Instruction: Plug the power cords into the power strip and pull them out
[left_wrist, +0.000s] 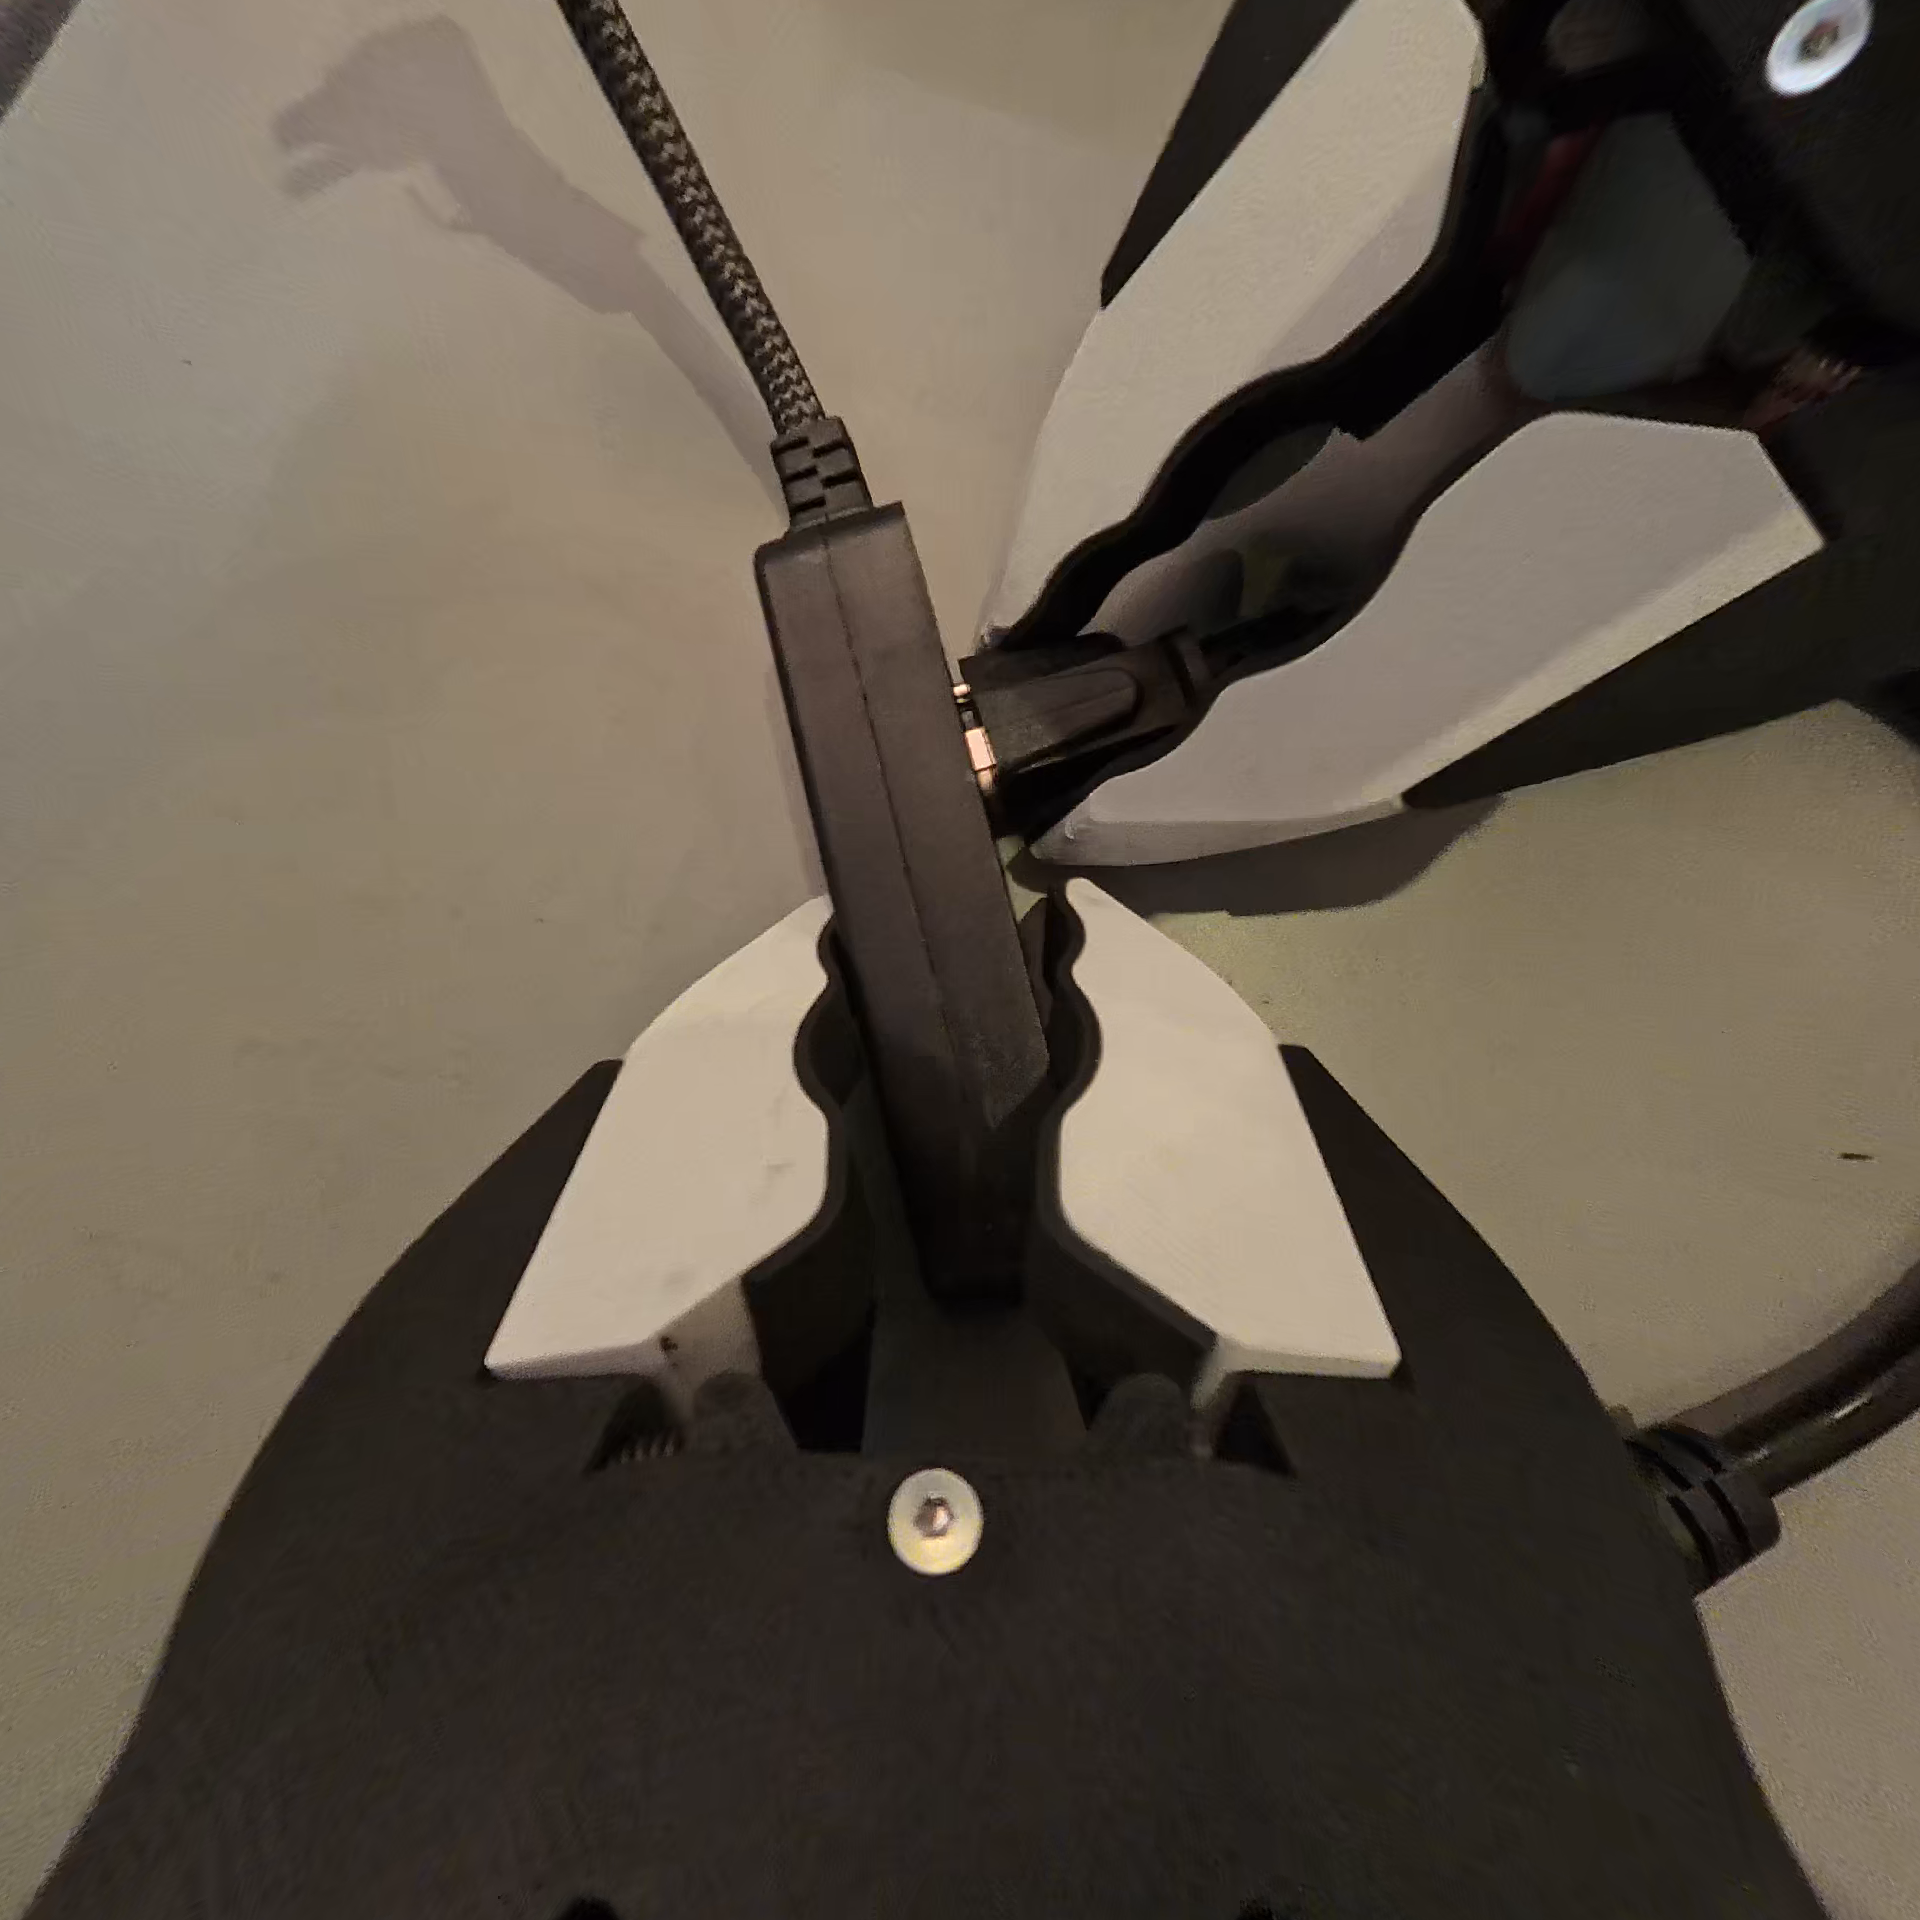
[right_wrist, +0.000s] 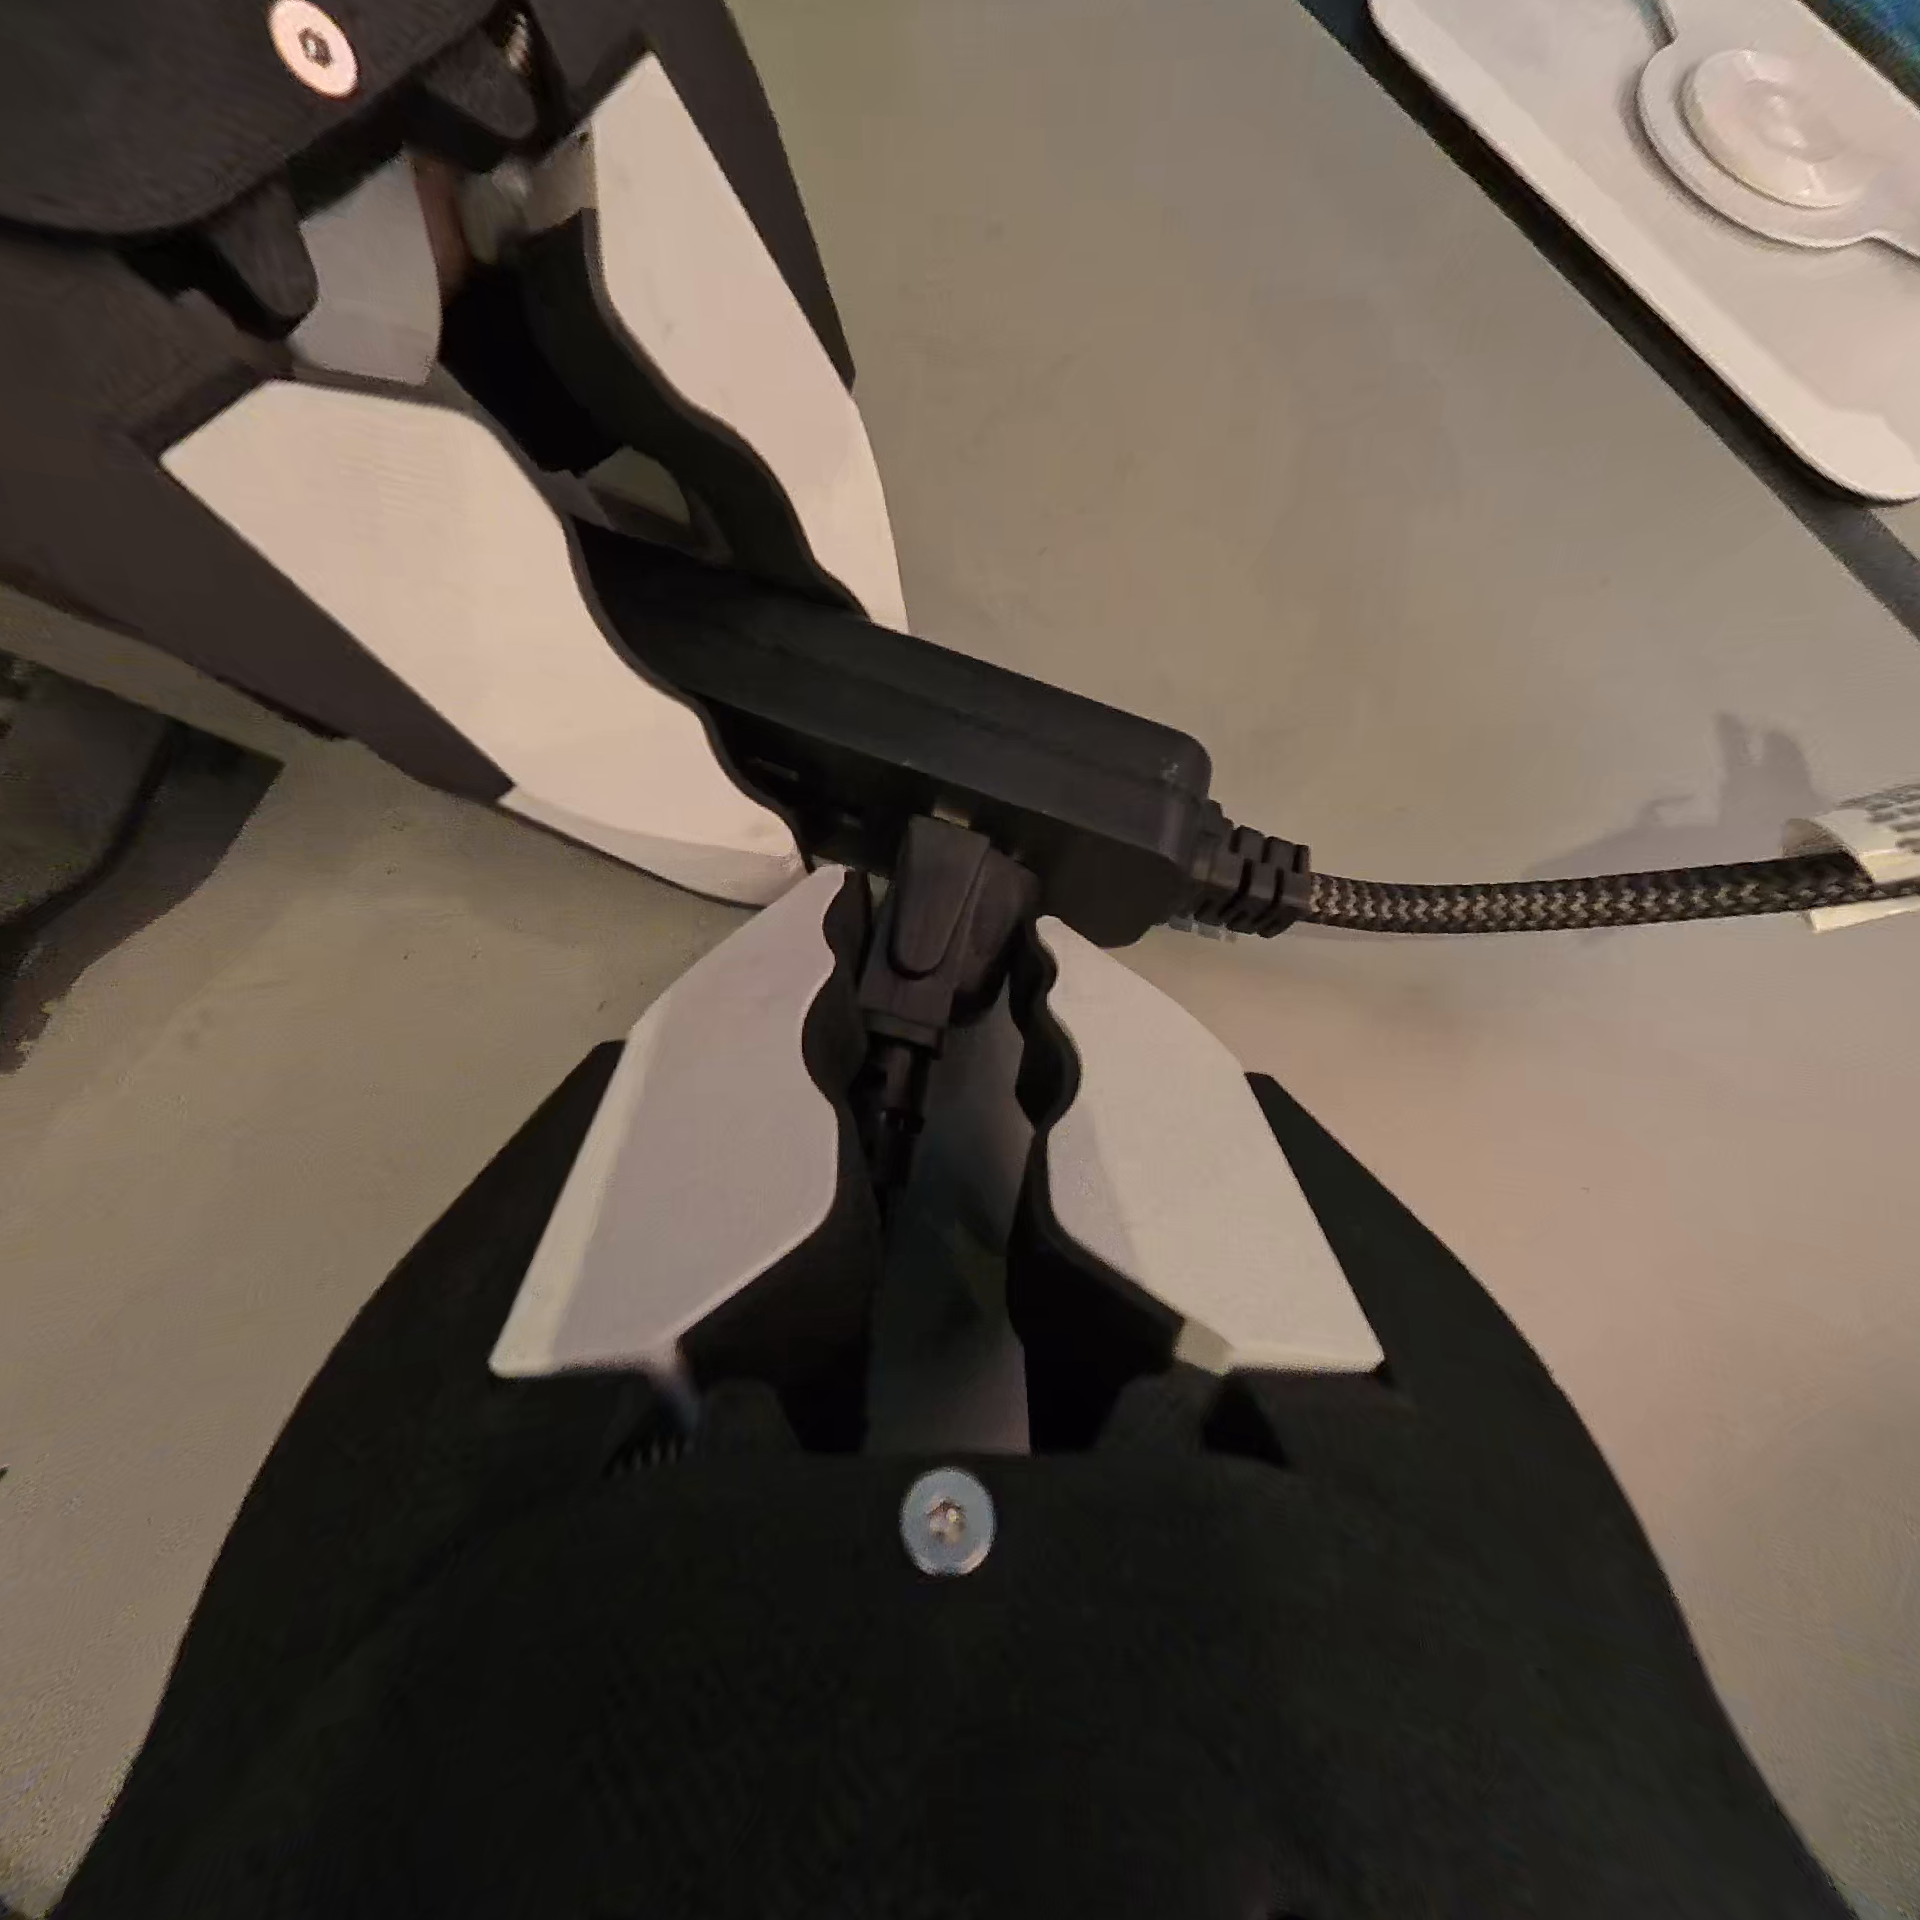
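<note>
Gripping the flat black power strip (left_wrist: 894, 831) edge-on, the left tongs (left_wrist: 940, 914) hold it tilted above the pale bench (left_wrist: 312, 727), its braided cable (left_wrist: 707, 239) trailing away. The right tongs (right_wrist: 935, 925) are closed on a black plug (right_wrist: 935, 914) whose metal end meets the strip's face. A white flat device (right_wrist: 1662, 208) lies further off on the bench.

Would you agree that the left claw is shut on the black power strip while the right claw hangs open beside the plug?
Not quite. The left claw is shut on the black power strip, but the right claw is not open: it is shut on the plug, which sits at the strip's face. The right wrist view shows its fingers closed around the plug's body.
</note>
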